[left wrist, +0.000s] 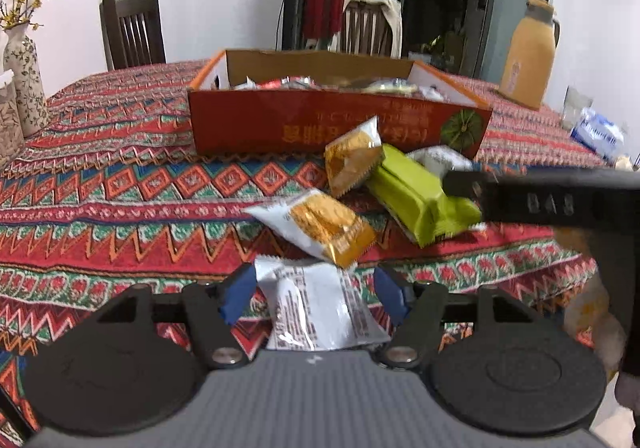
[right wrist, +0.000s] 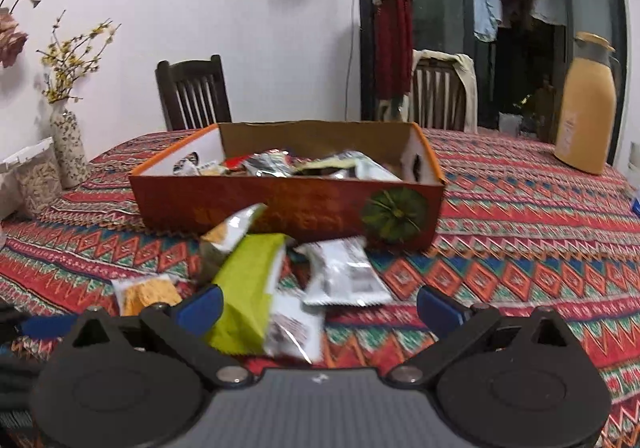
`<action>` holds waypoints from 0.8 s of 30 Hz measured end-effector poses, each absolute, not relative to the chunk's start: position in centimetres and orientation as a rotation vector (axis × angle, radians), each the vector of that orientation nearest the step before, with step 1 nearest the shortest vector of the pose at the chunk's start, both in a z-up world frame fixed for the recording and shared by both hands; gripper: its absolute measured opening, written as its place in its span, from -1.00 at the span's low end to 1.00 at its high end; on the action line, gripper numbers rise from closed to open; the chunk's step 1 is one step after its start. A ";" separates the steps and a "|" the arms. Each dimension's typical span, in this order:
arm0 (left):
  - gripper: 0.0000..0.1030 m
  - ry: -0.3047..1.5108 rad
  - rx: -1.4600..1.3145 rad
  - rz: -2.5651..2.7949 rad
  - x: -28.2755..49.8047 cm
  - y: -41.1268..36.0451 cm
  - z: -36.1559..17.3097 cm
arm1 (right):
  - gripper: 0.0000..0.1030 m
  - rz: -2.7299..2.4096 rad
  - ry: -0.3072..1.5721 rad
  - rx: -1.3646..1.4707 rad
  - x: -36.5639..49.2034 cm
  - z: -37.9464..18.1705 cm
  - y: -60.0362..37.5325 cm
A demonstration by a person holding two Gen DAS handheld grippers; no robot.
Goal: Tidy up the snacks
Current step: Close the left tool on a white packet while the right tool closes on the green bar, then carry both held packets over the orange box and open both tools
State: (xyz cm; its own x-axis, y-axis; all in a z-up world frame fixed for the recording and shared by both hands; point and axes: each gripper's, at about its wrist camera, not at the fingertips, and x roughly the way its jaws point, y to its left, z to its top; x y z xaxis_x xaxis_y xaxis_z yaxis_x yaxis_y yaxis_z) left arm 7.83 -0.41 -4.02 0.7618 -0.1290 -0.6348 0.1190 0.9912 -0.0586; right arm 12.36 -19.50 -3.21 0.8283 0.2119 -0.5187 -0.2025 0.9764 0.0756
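Note:
An orange cardboard box (left wrist: 280, 120) holding several snack packets stands on the patterned tablecloth (left wrist: 100, 176); it also shows in the right wrist view (right wrist: 256, 204). In front of it lie a green packet (left wrist: 416, 196), two orange-and-white packets (left wrist: 320, 224) (left wrist: 352, 156) and white packets. My left gripper (left wrist: 316, 294) is open around a white packet (left wrist: 320, 312) lying on the cloth. My right gripper (right wrist: 318, 306) is open wide, low over the green packet (right wrist: 248, 284) and a white packet (right wrist: 344, 272). The right gripper's black finger (left wrist: 540, 200) reaches over the green packet in the left wrist view.
A yellow thermos jug (right wrist: 588, 120) stands at the far right of the table. A flower vase (right wrist: 70, 144) and a clear container (right wrist: 36, 176) stand at the far left. Two chairs (right wrist: 192, 92) are behind the table. A blue-and-white pack (left wrist: 596, 132) lies at the right edge.

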 end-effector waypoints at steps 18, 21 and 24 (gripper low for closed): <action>-0.15 0.581 -0.058 -0.021 7.7 4.2 -1.3 | 0.19 0.293 0.634 -0.101 15.7 -4.0 -14.4; -0.15 0.570 -0.062 -0.016 8.2 4.5 -0.9 | 0.06 0.293 0.669 -0.117 16.8 -4.6 -13.8; -0.15 0.564 -0.063 -0.019 8.6 4.6 -0.7 | 0.02 0.292 0.708 -0.132 17.7 -5.4 -13.3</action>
